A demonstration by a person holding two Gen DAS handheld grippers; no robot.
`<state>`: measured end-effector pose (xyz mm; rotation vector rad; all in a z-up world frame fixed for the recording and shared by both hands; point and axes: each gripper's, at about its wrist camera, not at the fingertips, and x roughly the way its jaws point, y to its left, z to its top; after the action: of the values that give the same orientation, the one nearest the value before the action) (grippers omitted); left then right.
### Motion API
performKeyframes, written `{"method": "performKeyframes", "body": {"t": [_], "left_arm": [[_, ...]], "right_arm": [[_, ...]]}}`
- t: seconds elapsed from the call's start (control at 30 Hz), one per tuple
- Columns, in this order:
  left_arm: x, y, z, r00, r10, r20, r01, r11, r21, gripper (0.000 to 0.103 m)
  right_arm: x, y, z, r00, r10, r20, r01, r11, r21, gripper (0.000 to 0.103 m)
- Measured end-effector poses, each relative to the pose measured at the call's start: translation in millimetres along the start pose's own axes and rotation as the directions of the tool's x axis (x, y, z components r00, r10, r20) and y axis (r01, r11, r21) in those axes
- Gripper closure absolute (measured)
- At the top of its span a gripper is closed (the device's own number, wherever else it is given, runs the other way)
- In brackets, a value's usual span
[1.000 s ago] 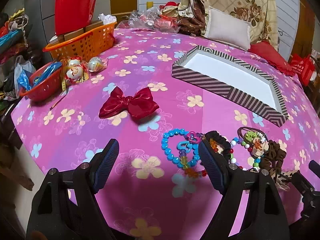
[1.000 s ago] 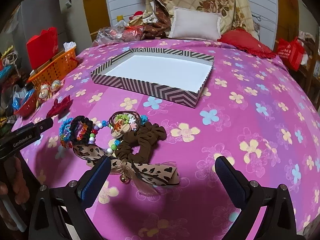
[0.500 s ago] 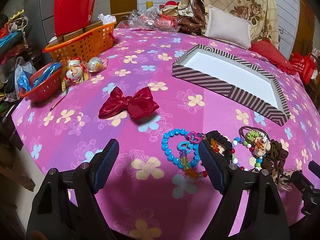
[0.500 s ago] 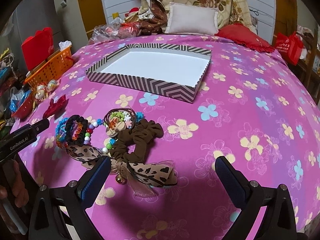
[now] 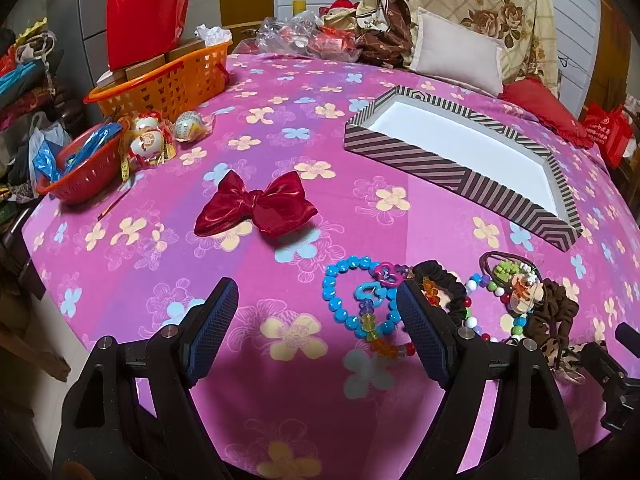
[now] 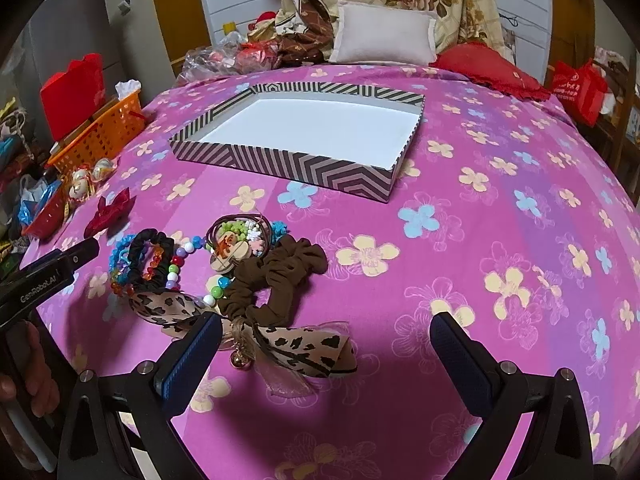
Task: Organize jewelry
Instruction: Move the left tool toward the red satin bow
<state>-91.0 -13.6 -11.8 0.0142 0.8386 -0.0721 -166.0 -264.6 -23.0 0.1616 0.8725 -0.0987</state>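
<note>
A bed under a pink floral bedspread (image 6: 500,184) is filling both views, and the striped box tray (image 6: 280,166) is sitting in the upper middle of the right wrist frame with its white inside showing nothing in it, so the sorting is, by my judgement, not yet begun. A red satin bow (image 5: 256,208) is lying alone at the centre of the left wrist frame, well apart from the tray. The rest is clustering low in both frames: a leopard-print bow (image 6: 308,346) touching a brown scrunchie (image 6: 280,276), then a black scrunchie (image 6: 150,258), a blue bead bracelet (image 5: 352,300), a multicoloured bead string (image 6: 180,262) and a small flower-charm hair tie (image 6: 238,240), all overlapping. The left gripper (image 5: 316,322) is hovering with fingers spread wide, gripping nothing; the right gripper (image 6: 326,352) is likewise gaping wide above the leopard-print bow, empty. Every piece is waiting to be moved.
</note>
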Motion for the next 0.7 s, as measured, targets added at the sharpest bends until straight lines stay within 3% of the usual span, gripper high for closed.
{"method": "performKeyframes", "body": {"t": [0.7], "left_arm": [[4,12,4,1.000,0.002,-0.024,-0.003,0.999,-0.048,0.021]], "right_arm": [[8,-1,1,0.998,0.033,-0.047,-0.032,0.999,0.021,0.000]]}}
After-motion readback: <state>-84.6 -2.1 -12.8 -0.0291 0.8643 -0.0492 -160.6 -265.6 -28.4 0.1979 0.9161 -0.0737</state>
